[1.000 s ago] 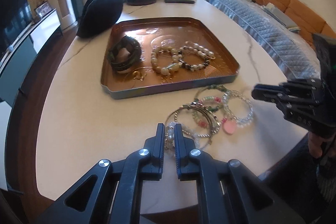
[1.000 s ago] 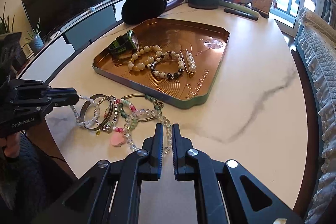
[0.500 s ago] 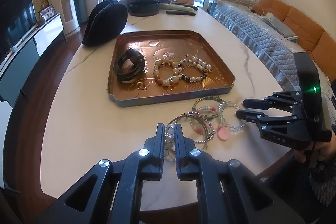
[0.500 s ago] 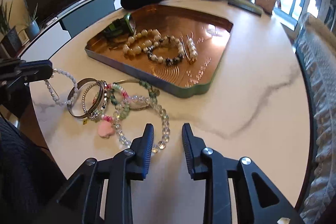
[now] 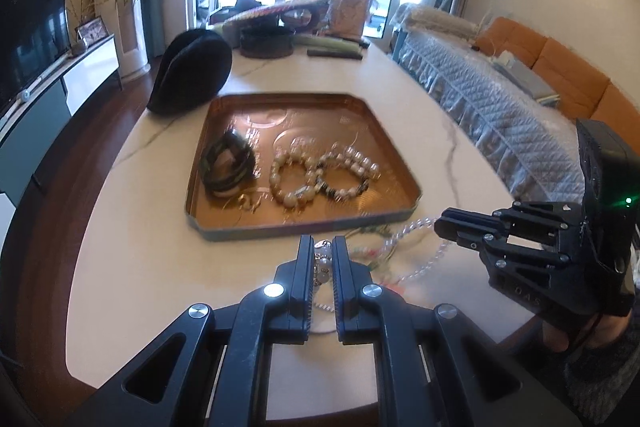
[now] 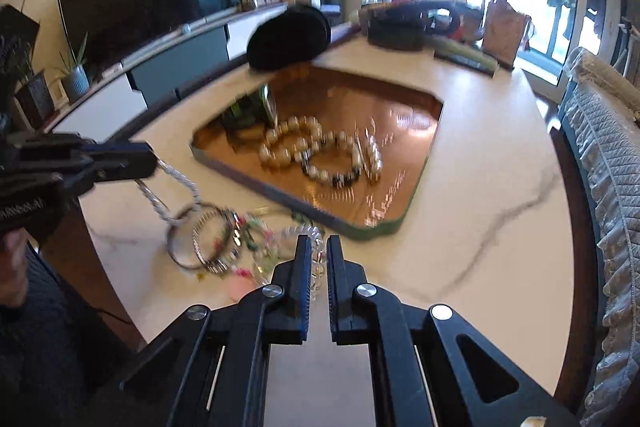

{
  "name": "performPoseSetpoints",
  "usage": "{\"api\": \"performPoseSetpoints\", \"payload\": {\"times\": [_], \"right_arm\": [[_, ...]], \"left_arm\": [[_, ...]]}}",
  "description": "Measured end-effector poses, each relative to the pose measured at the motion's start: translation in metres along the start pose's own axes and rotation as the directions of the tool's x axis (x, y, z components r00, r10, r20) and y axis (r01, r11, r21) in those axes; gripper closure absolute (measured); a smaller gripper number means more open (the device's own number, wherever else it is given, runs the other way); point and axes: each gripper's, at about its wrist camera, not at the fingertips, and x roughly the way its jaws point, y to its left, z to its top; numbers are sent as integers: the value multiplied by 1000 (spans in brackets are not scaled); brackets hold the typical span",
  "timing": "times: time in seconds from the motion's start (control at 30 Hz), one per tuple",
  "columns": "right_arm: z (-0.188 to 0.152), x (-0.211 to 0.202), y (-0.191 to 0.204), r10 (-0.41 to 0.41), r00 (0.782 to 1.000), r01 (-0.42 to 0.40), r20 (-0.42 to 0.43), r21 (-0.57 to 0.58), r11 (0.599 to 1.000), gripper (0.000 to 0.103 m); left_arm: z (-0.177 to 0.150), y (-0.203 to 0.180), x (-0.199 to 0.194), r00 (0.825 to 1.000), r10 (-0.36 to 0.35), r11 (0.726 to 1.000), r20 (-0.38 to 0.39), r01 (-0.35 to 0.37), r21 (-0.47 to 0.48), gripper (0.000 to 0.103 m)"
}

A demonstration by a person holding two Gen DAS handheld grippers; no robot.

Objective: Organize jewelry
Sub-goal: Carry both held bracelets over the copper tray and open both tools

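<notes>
A copper tray [image 5: 400, 215] [image 6: 424, 163] on the white marble table holds a dark wrap bracelet [image 5: 228, 167], a cream pearl bracelet [image 5: 288, 179] and a pearl-and-black bracelet [image 5: 344, 175]. My left gripper [image 5: 322, 251] [image 6: 148, 163] is shut on a white bead bracelet [image 6: 172, 187] and lifts it off the table. My right gripper [image 6: 318, 247] [image 5: 440, 227] is shut on a clear bead bracelet [image 5: 416, 247] [image 6: 316, 263]. A heap of bangles and bead bracelets [image 6: 216, 239] lies in front of the tray.
A black hat [image 5: 192, 75] lies behind the tray, with a dark basket and boxes [image 5: 280, 35] at the far end. The table's near edge is close below both grippers. A quilted chair back [image 6: 600, 147] stands at the right.
My right gripper has shut on the clear bead bracelet. Both grippers have risen and the white bead bracelet now hangs stretched from my left gripper. The views are blurred by motion.
</notes>
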Motion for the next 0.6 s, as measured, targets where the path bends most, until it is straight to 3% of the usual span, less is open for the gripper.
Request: {"api": "performPoseSetpoints", "payload": {"times": [0.27, 0.6], "right_arm": [[34, -49, 13, 20, 993, -20, 121, 1, 1000, 96], [96, -92, 14, 43, 965, -50, 258, 18, 999, 96]], "left_arm": [[31, -17, -32, 996, 11, 1000, 86, -12, 13, 94], [87, -39, -58, 979, -21, 999, 201, 15, 31, 94]]}}
